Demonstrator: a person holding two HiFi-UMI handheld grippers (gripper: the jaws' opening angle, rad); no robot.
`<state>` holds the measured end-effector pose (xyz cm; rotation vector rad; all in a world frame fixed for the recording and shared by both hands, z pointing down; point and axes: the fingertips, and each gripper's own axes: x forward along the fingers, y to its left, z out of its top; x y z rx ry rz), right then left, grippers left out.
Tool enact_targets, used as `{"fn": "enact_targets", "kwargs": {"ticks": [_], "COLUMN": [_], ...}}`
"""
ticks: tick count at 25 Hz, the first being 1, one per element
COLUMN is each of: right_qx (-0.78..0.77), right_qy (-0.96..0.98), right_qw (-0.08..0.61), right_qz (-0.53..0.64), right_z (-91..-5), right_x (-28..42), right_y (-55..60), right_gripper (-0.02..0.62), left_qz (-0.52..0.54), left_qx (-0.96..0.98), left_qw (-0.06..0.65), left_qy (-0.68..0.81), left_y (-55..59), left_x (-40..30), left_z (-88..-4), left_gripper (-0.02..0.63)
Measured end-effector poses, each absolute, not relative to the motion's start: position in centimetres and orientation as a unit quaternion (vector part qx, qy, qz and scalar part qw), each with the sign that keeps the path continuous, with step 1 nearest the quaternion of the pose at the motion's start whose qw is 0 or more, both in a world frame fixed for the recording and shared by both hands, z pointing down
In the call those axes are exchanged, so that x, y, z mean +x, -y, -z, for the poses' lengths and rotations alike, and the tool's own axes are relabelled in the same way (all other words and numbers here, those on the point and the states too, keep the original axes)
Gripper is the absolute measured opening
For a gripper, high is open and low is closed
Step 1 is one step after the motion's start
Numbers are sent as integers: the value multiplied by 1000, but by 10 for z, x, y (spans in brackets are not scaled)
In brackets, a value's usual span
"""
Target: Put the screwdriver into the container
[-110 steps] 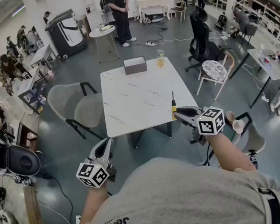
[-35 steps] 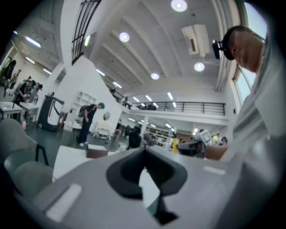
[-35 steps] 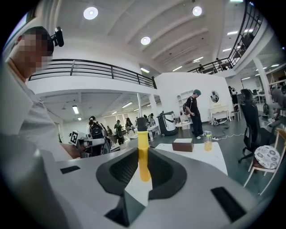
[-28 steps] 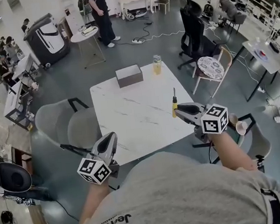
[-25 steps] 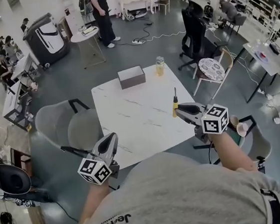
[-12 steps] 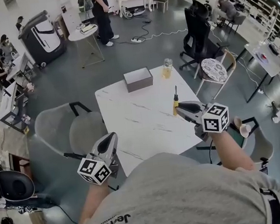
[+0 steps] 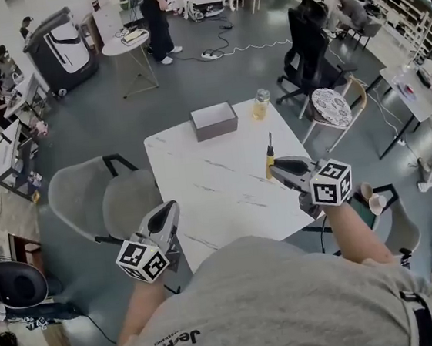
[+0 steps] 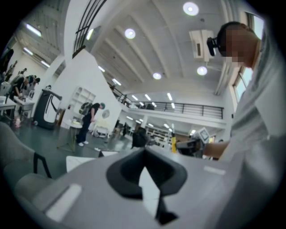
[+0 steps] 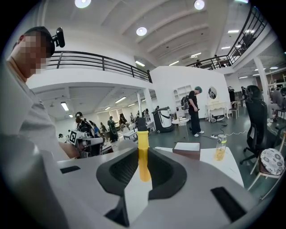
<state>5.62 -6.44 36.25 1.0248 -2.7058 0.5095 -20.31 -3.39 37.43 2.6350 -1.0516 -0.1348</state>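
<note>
My right gripper (image 7: 275,171) is shut on the yellow-handled screwdriver (image 7: 269,161), which stands upright over the right edge of the white marble table (image 7: 201,178). In the right gripper view the yellow handle (image 9: 143,154) sits clamped between the jaws. A brown box-shaped container (image 7: 214,120) rests at the table's far side and shows as a dark box (image 9: 187,150) in the right gripper view. My left gripper (image 7: 166,211) hangs shut and empty off the table's near left corner, its jaws pressed together (image 8: 144,156).
A jar of yellow liquid (image 7: 261,104) stands to the right of the container. A grey chair (image 7: 103,200) sits left of the table, a black office chair (image 7: 310,49) and a patterned stool (image 7: 331,109) to the right. A person (image 7: 153,16) stands far behind.
The head view has drifted, with the table closer and more centred than seconds ago. Both grippers keep their poses; the screwdriver stays held upright in the right one.
</note>
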Motion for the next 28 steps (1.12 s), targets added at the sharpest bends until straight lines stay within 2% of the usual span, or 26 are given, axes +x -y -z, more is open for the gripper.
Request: {"fn": "enact_targets", "kwargs": {"ticks": [11, 22, 28], "right_qx": [296, 195, 187], "right_qy": [932, 958, 953], "right_qw": [90, 77, 75], "right_qz": [-189, -197, -227], "right_z": [-380, -406, -438], "right_x": [104, 158, 164], "right_y": [122, 220, 229], "right_gripper": [66, 65, 64], "left_qz": [20, 26, -6], "left_qx": [901, 854, 853], "left_qw": [150, 200, 206], "left_qy": [407, 480, 480], "left_y": [68, 120, 130], "left_x": [-146, -59, -49], "left_z": [-376, -393, -407], "left_gripper": [5, 5, 5]}}
